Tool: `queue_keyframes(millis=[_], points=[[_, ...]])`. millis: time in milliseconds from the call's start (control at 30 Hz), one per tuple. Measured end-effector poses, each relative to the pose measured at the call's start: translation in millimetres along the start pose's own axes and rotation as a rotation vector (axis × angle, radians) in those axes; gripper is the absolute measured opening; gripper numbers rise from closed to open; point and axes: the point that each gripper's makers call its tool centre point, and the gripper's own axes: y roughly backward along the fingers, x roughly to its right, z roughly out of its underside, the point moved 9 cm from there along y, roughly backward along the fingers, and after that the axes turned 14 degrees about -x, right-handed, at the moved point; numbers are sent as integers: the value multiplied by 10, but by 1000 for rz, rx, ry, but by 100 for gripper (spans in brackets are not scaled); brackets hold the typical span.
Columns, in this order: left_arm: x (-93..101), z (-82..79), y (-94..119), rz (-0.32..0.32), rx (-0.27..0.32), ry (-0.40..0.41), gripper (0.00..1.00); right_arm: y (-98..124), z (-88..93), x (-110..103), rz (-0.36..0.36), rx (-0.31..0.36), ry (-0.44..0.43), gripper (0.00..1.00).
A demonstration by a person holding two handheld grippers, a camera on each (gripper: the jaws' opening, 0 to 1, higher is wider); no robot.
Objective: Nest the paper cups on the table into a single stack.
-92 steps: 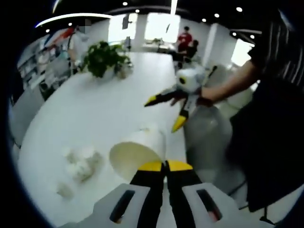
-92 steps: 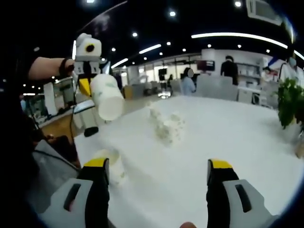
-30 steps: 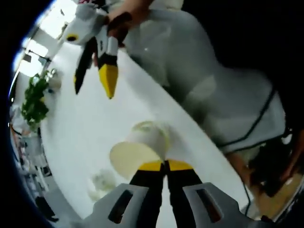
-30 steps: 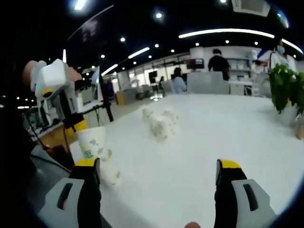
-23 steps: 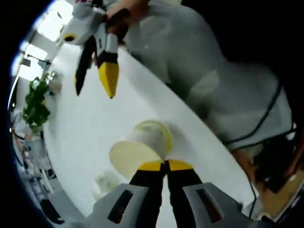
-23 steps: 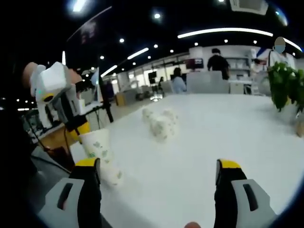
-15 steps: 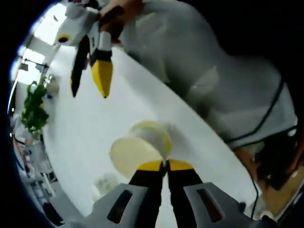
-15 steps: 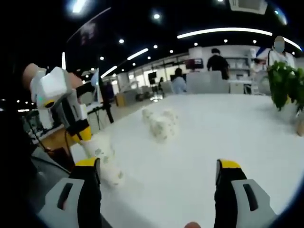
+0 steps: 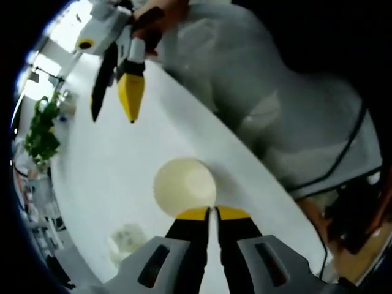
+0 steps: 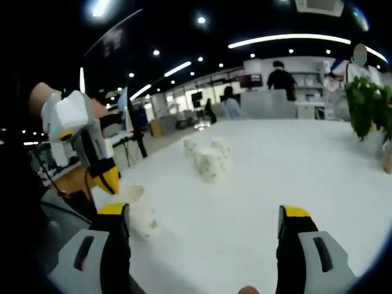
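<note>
— White paper stack is noted upright near the table edge, mouth open upward, directly ahead of the left gripper, whose tips are clamped on the near rim, it is judged. Loose cups lie well apart.

— And the right gripper?

— Jaws are held wide apart, nothing between. The left is plainly nearer. Long axis is vertical; faint print is seen on the wall.

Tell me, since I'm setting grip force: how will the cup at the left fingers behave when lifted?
The paper cup looks thin-walled and empty, so probably light and easily crushed. The left gripper pinches only its rim, which may buckle. Standing upright near the table edge, it could tip if nudged.
</note>
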Motion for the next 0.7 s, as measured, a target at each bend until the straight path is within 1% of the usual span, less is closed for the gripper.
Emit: queue_keyframes(millis=[167, 267, 333, 400, 467, 500, 567, 600, 633, 667, 700], points=[[-24, 32, 51, -22, 27, 46, 3, -8, 5, -7, -5, -5, 0, 99], [-21, 69, 67, -15, 43, 93, 2, -18, 19, -1, -5, -12, 0, 99], [-12, 102, 77, -26, 52, 107, 2, -22, 21, -1, -7, -12, -3, 99], [-8, 130, 95, -34, 73, 164, 2, -19, 25, 2, -5, -13, -1, 99], [2, 146, 121, -32, 110, 224, 2, -16, 31, 3, -4, -14, -3, 99], [2, 162, 139, -40, 115, 252, 2, -17, 35, 6, -4, -16, -4, 99], [6, 174, 164, -55, 143, 287, 2, -18, 38, 8, -4, -17, -4, 99], [9, 179, 179, -60, 176, 338, 2, -19, 39, 6, -4, -19, -3, 99], [13, 184, 183, -59, 188, 365, 2, -17, 39, 1, -4, -20, -1, 99], [24, 194, 189, -57, 213, 408, 2, -17, 38, -4, -5, -22, 1, 99], [39, 223, 193, -61, 214, 409, 2, -16, 34, -14, -8, -22, 4, 99]])
